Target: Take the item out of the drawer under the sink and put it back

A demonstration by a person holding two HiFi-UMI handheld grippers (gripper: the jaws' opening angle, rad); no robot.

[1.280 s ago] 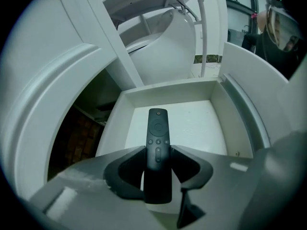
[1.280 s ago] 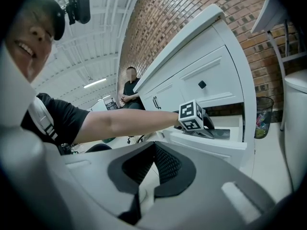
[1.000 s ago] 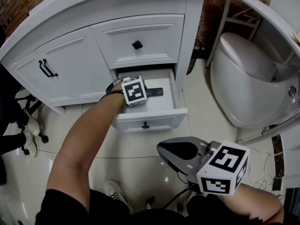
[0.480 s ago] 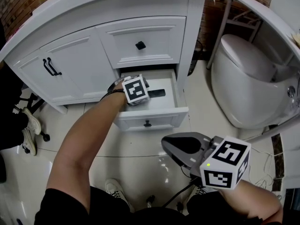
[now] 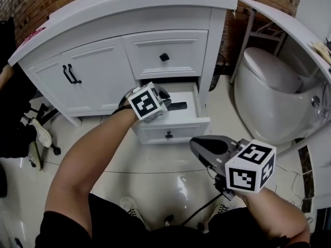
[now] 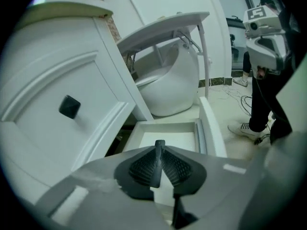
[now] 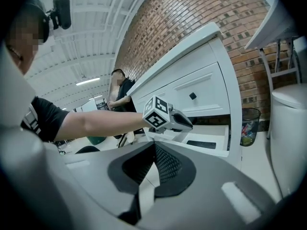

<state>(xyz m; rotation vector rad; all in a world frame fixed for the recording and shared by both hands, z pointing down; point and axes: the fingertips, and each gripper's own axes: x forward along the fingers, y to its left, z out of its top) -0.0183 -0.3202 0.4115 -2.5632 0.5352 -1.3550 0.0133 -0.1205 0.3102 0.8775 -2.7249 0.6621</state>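
Black item (image 5: 178, 106) lies in the open drawer (image 5: 170, 130), left gripper (image 6: 158, 150) closing empty above, right gripper (image 7: 153, 147) shut, idle.

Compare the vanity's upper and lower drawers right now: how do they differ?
The upper drawer is shut flush; the lower drawer is pulled out. The upper drawer's inside is hidden, while the lower drawer shows a dark flat item lying on its white floor. Both are white, each with a small black knob.
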